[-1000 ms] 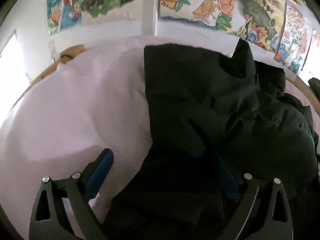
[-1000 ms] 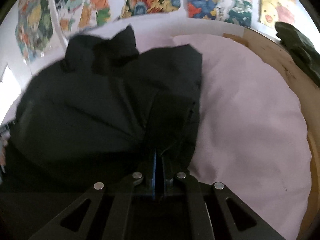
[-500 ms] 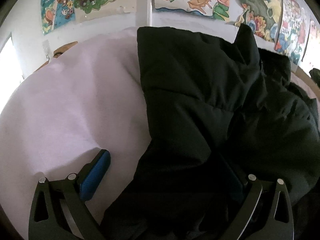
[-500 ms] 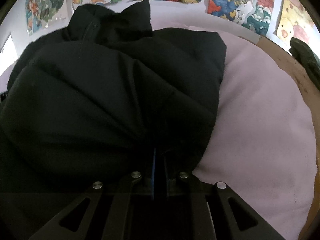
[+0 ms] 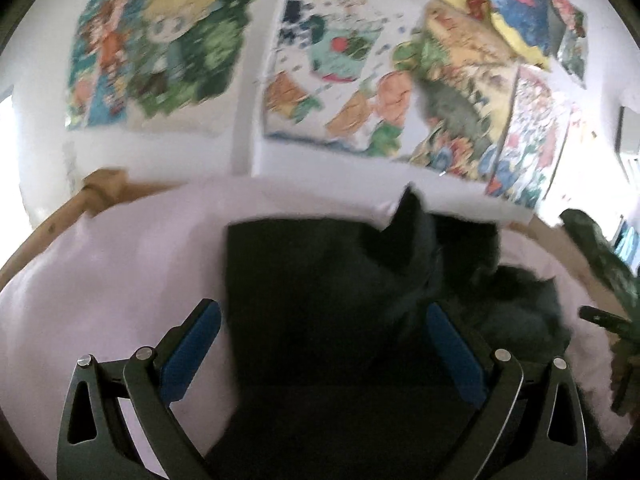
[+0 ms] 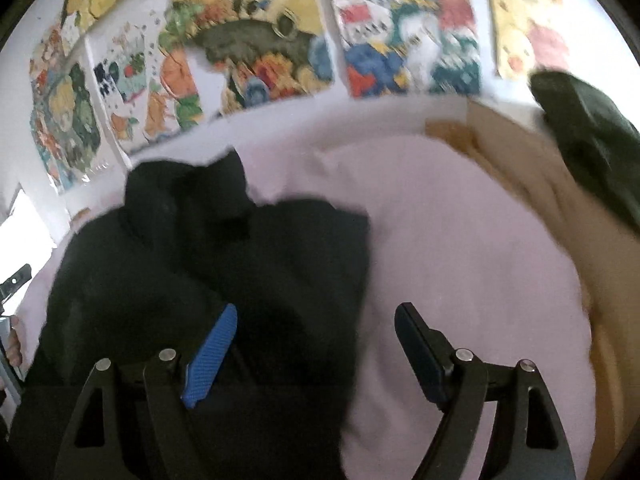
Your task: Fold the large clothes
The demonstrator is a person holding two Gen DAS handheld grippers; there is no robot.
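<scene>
Jaws on the right gripper (image 6: pixel 316 340) are opening off the black jacket (image 6: pixel 224 264), which a second ago they pinched and which now lies below them on the pink sheet (image 6: pixel 460 240), so that fold looks placed, while the left gripper (image 5: pixel 320 344) gapes wide above the jacket, gripping nothing.
</scene>
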